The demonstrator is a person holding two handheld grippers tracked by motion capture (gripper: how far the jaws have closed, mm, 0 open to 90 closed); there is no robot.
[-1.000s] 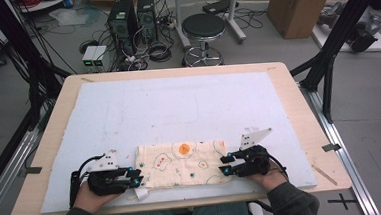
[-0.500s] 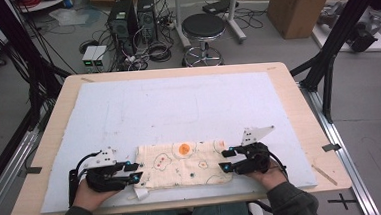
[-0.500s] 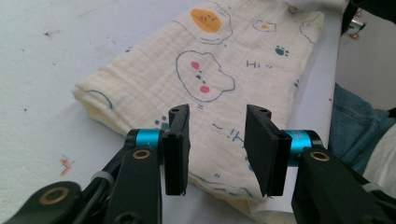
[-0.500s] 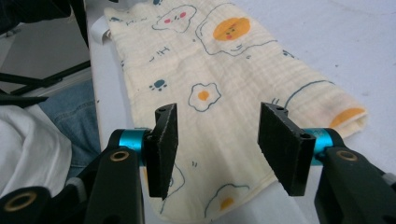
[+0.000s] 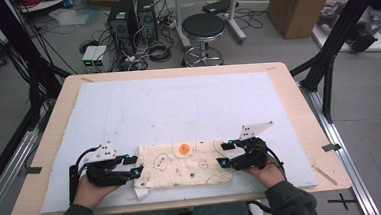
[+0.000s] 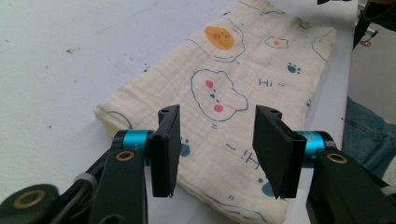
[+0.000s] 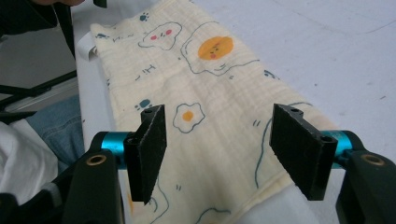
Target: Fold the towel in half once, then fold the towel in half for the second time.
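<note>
Left gripper (image 5: 138, 172) and right gripper (image 5: 222, 155), jaws just opening, nothing pinched, flank folded cloth (image 5: 184, 164), long axis 9-to-3 between them.

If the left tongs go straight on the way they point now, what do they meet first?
Most likely the folded cloth: the open left tongs point along it, with nothing between them.

The folded muslin cloth (image 5: 184, 164) looks soft, crinkled and matt. Beneath it the white mat (image 5: 178, 108) is matt, faintly scuffed. Around the mat, the desk (image 5: 298, 96) edge is smooth pale wood.
</note>
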